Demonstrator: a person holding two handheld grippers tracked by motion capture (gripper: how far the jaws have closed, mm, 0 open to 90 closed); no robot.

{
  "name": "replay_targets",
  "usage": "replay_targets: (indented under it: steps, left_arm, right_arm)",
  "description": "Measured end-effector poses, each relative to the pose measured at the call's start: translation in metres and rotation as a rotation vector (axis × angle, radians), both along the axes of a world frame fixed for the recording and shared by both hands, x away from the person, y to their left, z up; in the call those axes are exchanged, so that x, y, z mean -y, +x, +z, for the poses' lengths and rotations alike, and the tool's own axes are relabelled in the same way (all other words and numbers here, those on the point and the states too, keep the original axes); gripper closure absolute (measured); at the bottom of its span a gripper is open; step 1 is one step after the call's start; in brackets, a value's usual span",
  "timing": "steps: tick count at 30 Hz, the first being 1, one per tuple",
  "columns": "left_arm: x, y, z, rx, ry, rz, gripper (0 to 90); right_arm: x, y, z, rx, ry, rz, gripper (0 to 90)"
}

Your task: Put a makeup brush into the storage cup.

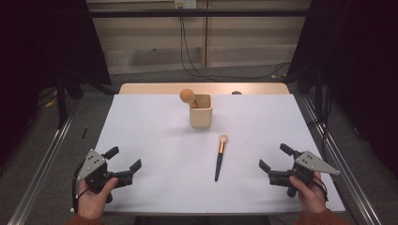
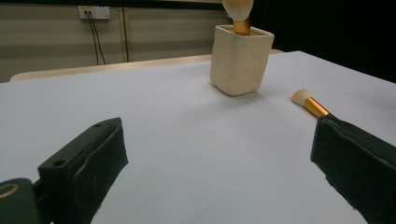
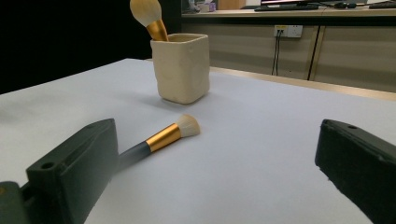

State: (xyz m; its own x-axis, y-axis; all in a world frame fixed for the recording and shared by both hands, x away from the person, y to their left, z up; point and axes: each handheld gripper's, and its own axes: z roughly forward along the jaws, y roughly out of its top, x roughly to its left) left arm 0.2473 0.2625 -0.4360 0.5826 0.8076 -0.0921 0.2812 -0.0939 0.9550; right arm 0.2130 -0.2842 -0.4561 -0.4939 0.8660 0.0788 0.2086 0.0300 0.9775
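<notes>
Between my grippers the white table (image 1: 155,136) lies open; only the brush (image 1: 220,157) and far cup (image 1: 201,111) obstruct.

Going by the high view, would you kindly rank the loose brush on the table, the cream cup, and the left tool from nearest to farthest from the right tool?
From the right tool:
1. Loose brush, lying just to its left near the table's middle.
2. Cream cup, farther back, centre of the table, holding another brush.
3. Left tool, across at the table's left front edge.
</notes>
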Motion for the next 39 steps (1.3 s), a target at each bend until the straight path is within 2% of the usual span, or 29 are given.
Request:
replay_targets:
  steps: [11,15,23,26,32,35,39]
  left_arm:
    - [-0.006,0.002,-0.002,-0.007,-0.006,0.018,3.4]
    - [-0.008,0.002,-0.001,0.006,-0.003,0.044,3.4]
    - [-0.004,0.005,-0.001,0.002,-0.003,0.03,3.4]
    - [-0.002,0.007,-0.001,0.004,0.011,0.02,3.4]
    - [-0.002,0.009,-0.001,0.003,0.013,0.021,3.4]
    - [-0.003,0.01,-0.002,0.001,0.015,0.025,3.4]
    - [-0.002,0.01,-0.001,0.01,0.003,0.015,3.4]
  right_arm:
    - [-0.006,0.004,0.001,-0.016,0.004,0.004,0.0]
    - [-0.01,0.006,0.005,-0.01,0.012,0.005,0.0]
    - [-0.017,0.013,0.01,0.003,-0.006,0.012,0.0]
    - [-0.021,0.017,0.011,0.005,-0.009,0.023,0.0]
    - [-0.028,0.024,0.011,-0.014,-0.012,0.036,0.0]
    - [-0.034,0.03,0.014,0.006,-0.015,0.042,0.0]
    - [-0.044,0.04,0.016,-0.005,-0.023,0.064,0.0]
